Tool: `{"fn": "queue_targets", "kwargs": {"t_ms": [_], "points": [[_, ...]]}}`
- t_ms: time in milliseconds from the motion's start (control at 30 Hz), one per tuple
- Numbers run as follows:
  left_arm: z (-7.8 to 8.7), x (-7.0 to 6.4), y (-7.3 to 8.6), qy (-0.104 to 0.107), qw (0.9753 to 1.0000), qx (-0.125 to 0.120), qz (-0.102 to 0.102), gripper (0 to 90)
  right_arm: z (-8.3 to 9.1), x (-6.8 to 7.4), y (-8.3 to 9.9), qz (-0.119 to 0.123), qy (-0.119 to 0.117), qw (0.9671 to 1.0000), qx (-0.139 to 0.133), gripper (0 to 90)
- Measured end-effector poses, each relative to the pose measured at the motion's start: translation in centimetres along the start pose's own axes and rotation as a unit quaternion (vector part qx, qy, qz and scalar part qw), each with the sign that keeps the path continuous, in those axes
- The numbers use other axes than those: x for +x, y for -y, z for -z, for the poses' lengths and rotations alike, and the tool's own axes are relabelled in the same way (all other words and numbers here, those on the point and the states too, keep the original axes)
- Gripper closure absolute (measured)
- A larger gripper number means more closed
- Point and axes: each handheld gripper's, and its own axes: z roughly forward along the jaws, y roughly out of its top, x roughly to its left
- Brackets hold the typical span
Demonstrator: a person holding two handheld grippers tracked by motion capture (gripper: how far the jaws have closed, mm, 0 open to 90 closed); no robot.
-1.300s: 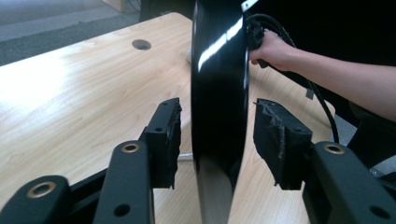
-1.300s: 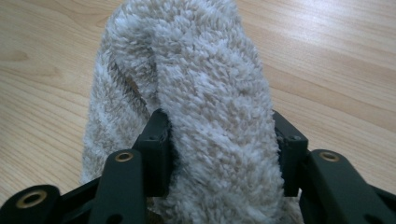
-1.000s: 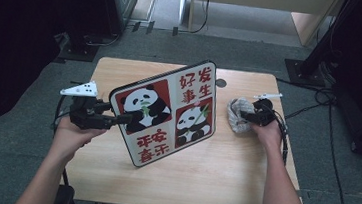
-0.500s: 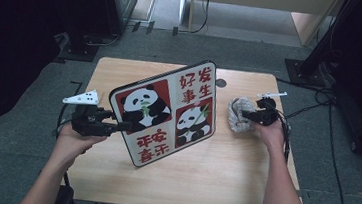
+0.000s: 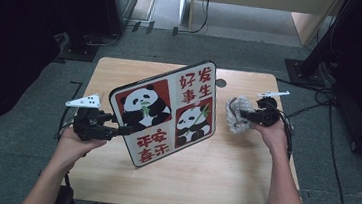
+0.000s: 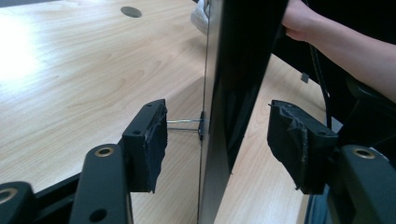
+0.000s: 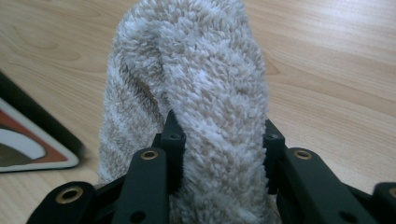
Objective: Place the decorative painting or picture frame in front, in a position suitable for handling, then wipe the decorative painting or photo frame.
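A large flat rectangular board (image 5: 168, 113), printed with two black-and-white pandas on red squares and red Chinese characters on white, stands tilted over the middle of the light wooden table (image 5: 242, 178). Its lower edge is at the tabletop and its printed face is turned up toward the high view. In the left gripper view the board (image 6: 233, 93) appears edge-on as a thin dark slab with a pale rim, rising between the two black jaws; a small metal wire fitting (image 6: 184, 125) sticks out from its back.

The left gripper (image 5: 125, 128) reaches in at the board's left edge. Its jaws stand apart, one on each side of the board, with a visible gap between each pad and the board's surfaces, so they do not press on it.

Just beside the board's right edge is a crumpled beige and white fluffy terry cloth (image 5: 237, 115), raised in the right gripper (image 5: 246, 116). In the right gripper view the jaws are clamped on the cloth (image 7: 201, 93), whose bunched pile bulges up and over them, and a corner of the board (image 7: 32, 140) lies at the left.

A small round dark hole (image 5: 221, 82) sits in the tabletop behind the board.
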Motion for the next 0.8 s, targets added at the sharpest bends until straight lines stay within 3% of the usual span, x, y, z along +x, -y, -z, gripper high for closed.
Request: {"fn": "queue_targets", "kwargs": {"t_ms": [167, 400, 567, 800], "points": [[-0.1, 0.0, 0.1, 0.008, 1.0000, 0.004, -0.001, 44.0, 1.0, 0.6, -0.4, -0.003, -0.010, 0.9999, -0.008, 65.0], [-0.5, 0.0, 0.1, 0.023, 0.9996, 0.017, 0.002, 52.8, 1.9, 1.8, -1.3, 0.012, -0.026, 0.9996, -0.005, 64.9], [-0.7, 0.0, 0.2, 0.019, 0.9998, 0.009, -0.006, 55.5, 2.7, 2.2, -1.8, 0.017, -0.034, 0.9992, -0.012, 64.6], [-1.0, 0.0, 0.0, 0.015, 0.9999, 0.005, -0.001, 65.8, 4.1, 3.0, -2.7, 0.022, -0.043, 0.9985, -0.025, 64.6]]}}
